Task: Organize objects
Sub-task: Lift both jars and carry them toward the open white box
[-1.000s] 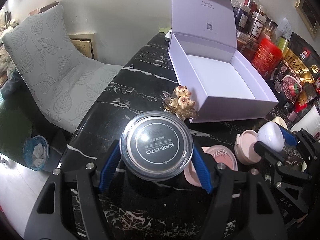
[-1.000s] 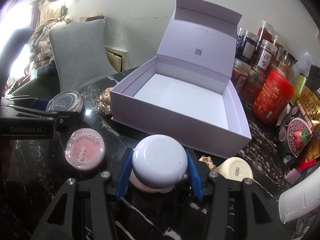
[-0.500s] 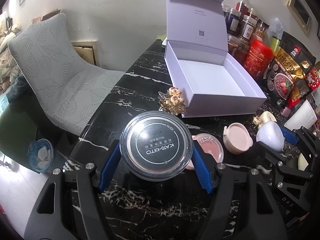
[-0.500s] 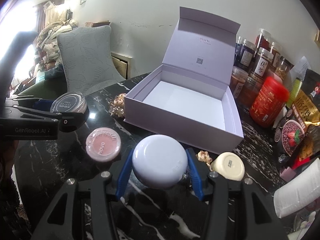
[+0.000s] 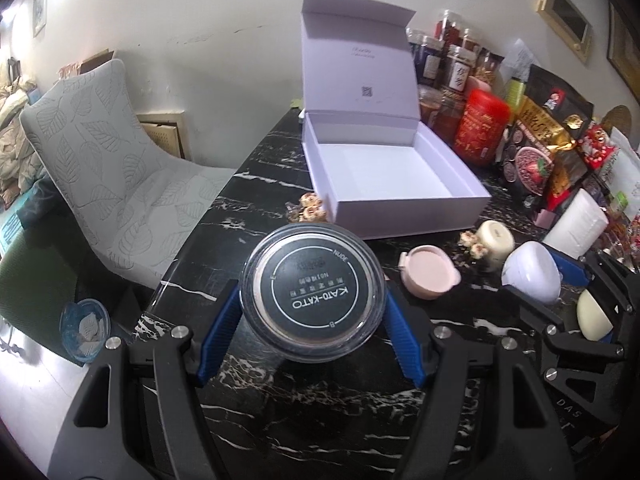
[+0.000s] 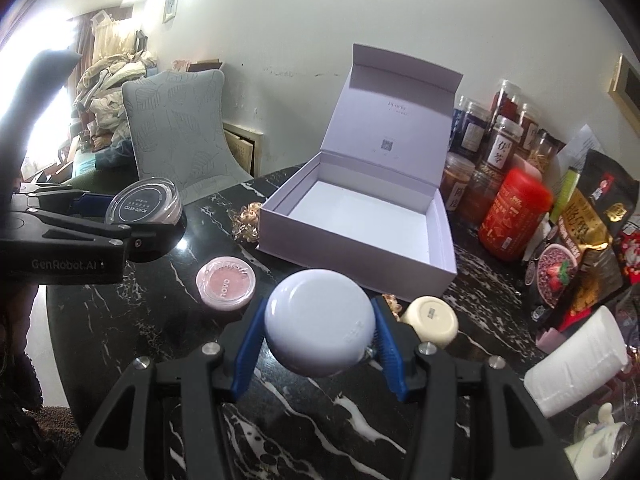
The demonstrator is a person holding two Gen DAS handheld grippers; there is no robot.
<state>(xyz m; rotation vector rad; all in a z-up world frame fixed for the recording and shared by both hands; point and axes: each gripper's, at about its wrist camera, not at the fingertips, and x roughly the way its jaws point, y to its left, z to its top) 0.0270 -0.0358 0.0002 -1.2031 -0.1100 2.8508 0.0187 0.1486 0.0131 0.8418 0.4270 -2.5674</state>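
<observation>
My left gripper [image 5: 313, 306] is shut on a round clear powder jar with a black KATO-KATO lid [image 5: 313, 292], held above the black marble table [image 5: 280, 384]. My right gripper [image 6: 318, 330] is shut on a pale lavender round jar [image 6: 318, 328], also lifted off the table. From the right wrist view the left gripper [image 6: 136, 220] and its powder jar [image 6: 144, 204] appear at the left. An open white gift box [image 5: 384, 176] with its lid upright stands ahead, nothing inside it. On the table before it lie a pink blush compact [image 6: 226, 284], a cream jar on its side [image 6: 432, 320] and a gold hair clip [image 5: 306, 208].
Jars, a red canister [image 6: 514, 216] and snack bags crowd the table's right side. A white paper roll [image 6: 576, 364] lies near the right front. A grey leaf-patterned chair [image 5: 108, 176] stands off the table's left edge. A gold trinket [image 6: 246, 220] sits by the box's left corner.
Both grippers have risen and drawn back from the box with their jars still held. The box, compact and cream jar now look smaller and further ahead.
</observation>
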